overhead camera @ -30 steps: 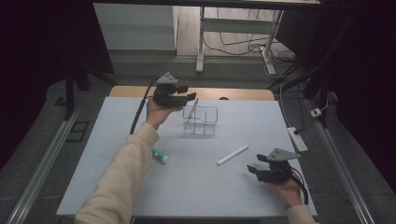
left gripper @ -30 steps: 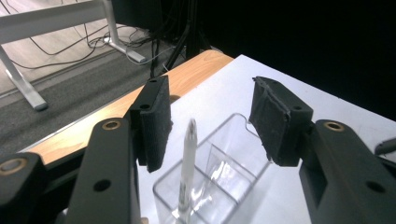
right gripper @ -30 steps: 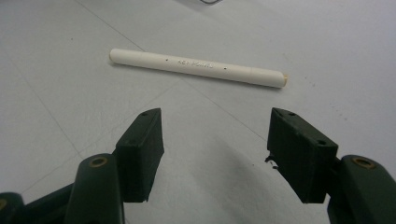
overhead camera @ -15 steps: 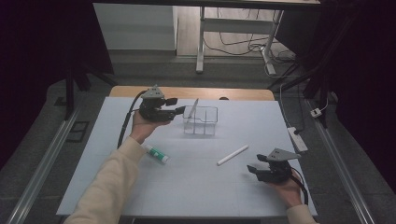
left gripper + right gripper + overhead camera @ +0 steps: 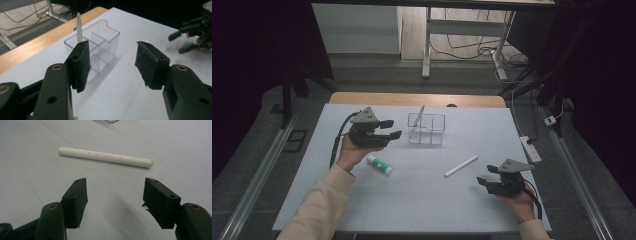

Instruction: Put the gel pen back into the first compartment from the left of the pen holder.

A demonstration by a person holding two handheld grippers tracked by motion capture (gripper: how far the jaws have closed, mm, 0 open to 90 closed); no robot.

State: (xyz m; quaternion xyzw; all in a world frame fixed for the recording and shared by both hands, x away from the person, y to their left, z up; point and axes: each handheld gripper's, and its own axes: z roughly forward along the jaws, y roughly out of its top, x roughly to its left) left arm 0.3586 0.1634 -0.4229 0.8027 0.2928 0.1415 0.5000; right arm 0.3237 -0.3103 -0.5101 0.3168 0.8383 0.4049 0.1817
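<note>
On tabletop, one pen [image 5: 421, 116] already stood in clear organizer [image 5: 427, 129]; white marker [image 5: 461, 166], glue stick [image 5: 379, 164] left; left gripper [image 5: 388, 129] jaws just opening, empty; right gripper [image 5: 484, 176] jaws released

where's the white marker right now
In the high view the white marker lies flat on the table, right of centre, between the clear organizer and the right gripper, untouched.

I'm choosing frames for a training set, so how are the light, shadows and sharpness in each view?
High view: the table is evenly lit, its surroundings dark. Left gripper view: the clear box is fairly sharp, the nearest gripper parts soft. Right gripper view: the white pen is sharp, with a soft shadow between the jaws.
</note>
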